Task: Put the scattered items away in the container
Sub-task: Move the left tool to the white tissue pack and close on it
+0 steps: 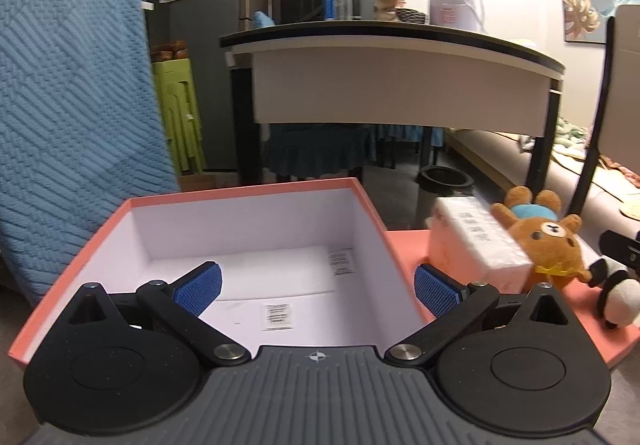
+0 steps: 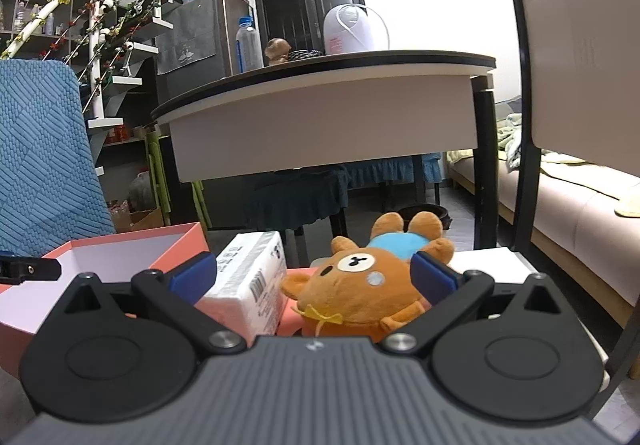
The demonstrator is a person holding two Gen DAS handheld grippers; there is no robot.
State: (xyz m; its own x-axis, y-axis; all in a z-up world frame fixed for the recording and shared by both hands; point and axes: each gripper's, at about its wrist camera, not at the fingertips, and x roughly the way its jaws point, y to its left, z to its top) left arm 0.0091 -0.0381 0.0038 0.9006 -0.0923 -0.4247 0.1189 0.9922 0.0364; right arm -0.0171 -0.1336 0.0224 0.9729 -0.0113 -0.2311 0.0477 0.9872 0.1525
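The left claw (image 1: 318,287) stands wide and holds nothing, above the open box (image 1: 248,241). At its 2 o'clock lie the pack (image 1: 480,245), then the bear (image 1: 540,241), both outside the box. The right claw (image 2: 314,275) is wide too; the bear's head lies between its fingers, long axis toward 12 o'clock, so this claw is nearer.

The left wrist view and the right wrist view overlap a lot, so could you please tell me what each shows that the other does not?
Only the left wrist view shows the box's white floor with its stickers, and a small panda plush.

Only the right wrist view shows the garlanded staircase.

Both show the pink box, the tissue pack, the brown bear plush and the dark-topped table. Both grippers, left gripper and right gripper, have open jaws.
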